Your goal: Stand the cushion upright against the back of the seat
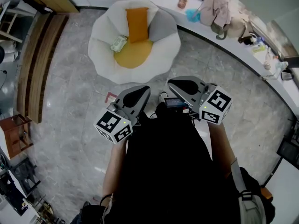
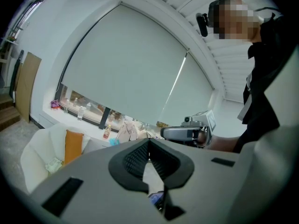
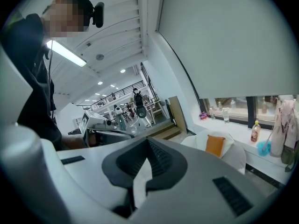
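Grey stone-tile floor [image 1: 70,139] fills most of the head view, w/ a wooden step [image 1: 39,55] along the left and a white ledge [image 1: 233,48] curving round the top right under a big pale blind [image 2: 135,69]. On the ledge: a bottle [image 1: 182,0], a teal item and a heap of bags or clothes, too small to sort out. A round white chair [image 1: 100,36] sits on the floor at top centre, well apart from the person. The orange cushion [image 1: 137,24] is in that chair, standing upright against the back, its lower edge meeting the yellow seat pad [image 1: 133,55]. A grey cushion [image 1: 162,26] leans just beside it on the right, and a small pale-green packet [image 1: 118,43] lies at the pad's left edge; can't tell what it is. The person, in a black top, holds both tools close to the body, side by side, near each other but not touching, nowhere near the chair. L gripper [image 1: 145,88]: jaws pressed together, nothing btwn the dark ribbed pads, per its own view. R gripper [image 1: 174,83]: same, jaws pressed together and nothing in them. Each gripper view catches the other tool off to one side, and the chair w/ the cushion far off beyond the tips. The R gripper view also shows an open hall w/ a railing and ceiling lights in the distance.
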`<state>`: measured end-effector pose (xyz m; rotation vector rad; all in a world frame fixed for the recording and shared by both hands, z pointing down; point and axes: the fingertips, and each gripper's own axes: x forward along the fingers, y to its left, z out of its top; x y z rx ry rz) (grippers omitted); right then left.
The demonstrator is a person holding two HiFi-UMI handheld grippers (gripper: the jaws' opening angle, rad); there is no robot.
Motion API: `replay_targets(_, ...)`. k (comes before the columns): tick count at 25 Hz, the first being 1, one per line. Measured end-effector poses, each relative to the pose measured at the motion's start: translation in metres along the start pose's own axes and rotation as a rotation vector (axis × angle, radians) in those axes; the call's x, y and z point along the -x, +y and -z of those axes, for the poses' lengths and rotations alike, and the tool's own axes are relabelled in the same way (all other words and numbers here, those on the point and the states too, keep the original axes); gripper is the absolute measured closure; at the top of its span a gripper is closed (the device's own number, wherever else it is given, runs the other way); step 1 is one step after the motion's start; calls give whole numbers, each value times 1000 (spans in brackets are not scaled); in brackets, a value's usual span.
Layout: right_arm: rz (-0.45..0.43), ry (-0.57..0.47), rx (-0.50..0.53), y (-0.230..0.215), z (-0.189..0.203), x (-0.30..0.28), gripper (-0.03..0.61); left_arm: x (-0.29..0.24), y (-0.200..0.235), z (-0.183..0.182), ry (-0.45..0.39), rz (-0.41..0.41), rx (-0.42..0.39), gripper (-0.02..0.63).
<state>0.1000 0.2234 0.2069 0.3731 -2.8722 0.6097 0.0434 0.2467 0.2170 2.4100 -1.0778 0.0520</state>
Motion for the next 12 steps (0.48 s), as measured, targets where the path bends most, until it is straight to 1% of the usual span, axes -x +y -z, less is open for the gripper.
replay_targets(12, 8, 6, 11, -6, 4, 15, 563, -13, -10, 2, 0, 4, 5, 601)
